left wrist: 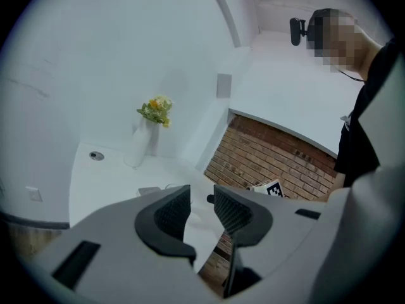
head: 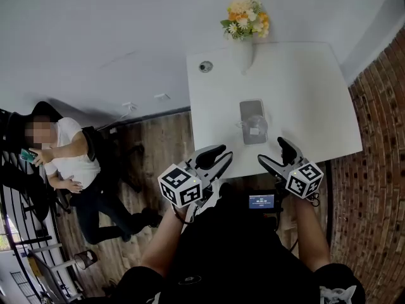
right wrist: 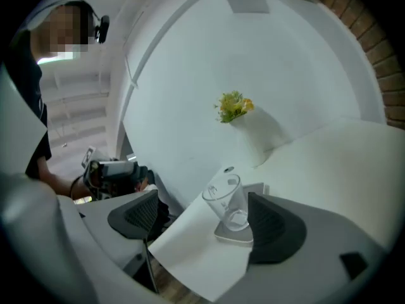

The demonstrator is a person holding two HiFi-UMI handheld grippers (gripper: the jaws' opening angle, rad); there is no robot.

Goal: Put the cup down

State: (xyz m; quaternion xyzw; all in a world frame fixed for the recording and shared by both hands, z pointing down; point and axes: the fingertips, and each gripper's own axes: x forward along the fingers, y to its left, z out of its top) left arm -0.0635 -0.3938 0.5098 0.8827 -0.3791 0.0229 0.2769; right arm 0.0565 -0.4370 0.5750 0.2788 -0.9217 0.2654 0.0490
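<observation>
Glass cup: one, on one grey pad; one vase; right claw wide open, left claw ajar.

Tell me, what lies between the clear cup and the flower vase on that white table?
Only the far end of the grey slab under the cup, then bare table up to the vase. The head view shows it.

The clear cup stands upright on a flat grey pad near the white table's front edge.
</observation>
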